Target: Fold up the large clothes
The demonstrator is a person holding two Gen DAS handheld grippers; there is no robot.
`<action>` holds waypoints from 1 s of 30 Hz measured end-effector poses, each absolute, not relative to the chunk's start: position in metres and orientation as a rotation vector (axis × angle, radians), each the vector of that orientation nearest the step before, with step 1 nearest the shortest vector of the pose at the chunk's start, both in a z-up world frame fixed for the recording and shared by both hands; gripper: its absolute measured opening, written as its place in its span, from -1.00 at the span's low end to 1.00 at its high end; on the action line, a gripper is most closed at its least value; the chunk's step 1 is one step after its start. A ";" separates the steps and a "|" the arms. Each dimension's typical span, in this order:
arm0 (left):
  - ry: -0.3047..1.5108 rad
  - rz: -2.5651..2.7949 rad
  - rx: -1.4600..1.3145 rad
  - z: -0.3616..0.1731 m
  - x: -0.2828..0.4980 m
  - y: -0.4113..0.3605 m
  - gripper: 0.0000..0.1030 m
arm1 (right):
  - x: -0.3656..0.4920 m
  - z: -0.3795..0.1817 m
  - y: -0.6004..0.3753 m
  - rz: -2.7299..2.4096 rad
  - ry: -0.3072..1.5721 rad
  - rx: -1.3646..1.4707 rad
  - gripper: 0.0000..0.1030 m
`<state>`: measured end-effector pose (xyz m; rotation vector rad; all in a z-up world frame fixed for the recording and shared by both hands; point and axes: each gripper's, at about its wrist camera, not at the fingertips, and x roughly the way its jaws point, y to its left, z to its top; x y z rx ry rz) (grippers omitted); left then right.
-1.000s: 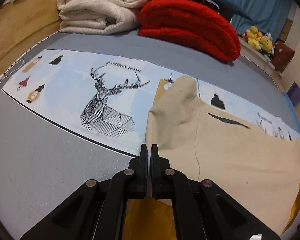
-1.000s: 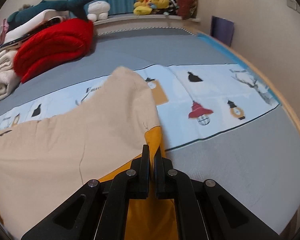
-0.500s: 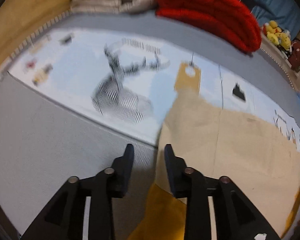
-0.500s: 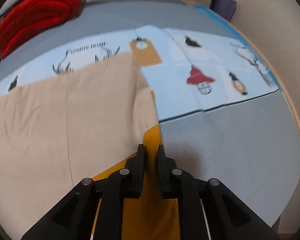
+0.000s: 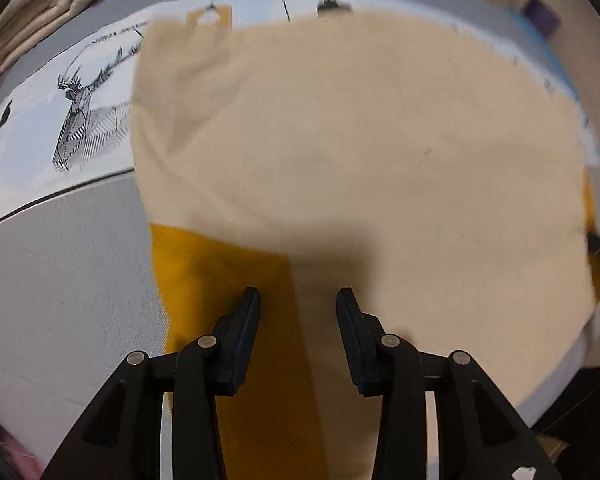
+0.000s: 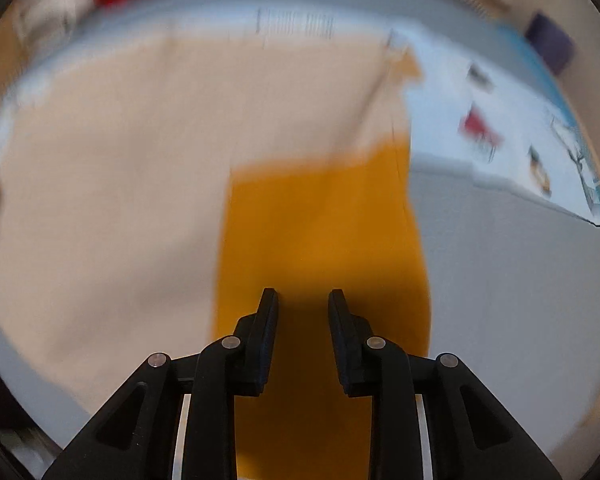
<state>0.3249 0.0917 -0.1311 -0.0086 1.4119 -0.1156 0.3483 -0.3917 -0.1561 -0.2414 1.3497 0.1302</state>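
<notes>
Both grippers' jaws, just opening, stand spread over the garment (image 5: 340, 128), seemingly released; right view blurred.

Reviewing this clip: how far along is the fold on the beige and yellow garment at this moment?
Done: one fold is laid; the beige layer lies flat over the garment on the bed, with yellow showing at the near edge. In hand: nothing; the left gripper and right gripper have just been opening, and neither pinches cloth. Left: the garment is still wide, so further folds look needed.
</notes>
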 end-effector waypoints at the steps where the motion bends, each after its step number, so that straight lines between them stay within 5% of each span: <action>1: 1.417 -0.107 -0.004 -0.131 0.323 0.093 -0.28 | 0.347 -0.156 -0.393 0.130 1.340 -0.236 -0.47; 16: 1.516 -0.165 0.049 -0.133 0.262 0.144 -0.74 | 0.318 -0.156 -0.418 0.162 1.421 -0.197 -0.47; 21: 1.623 -0.124 0.180 -0.162 0.240 0.142 -0.59 | 0.305 -0.164 -0.430 0.143 1.472 -0.242 -0.47; 26: 1.486 -0.071 0.254 -0.129 0.232 0.132 -0.61 | 0.297 -0.153 -0.442 0.041 1.474 -0.266 -0.47; 30: 1.240 0.044 0.291 -0.069 0.220 0.120 -0.60 | 0.290 -0.088 -0.431 -0.065 1.191 -0.344 -0.47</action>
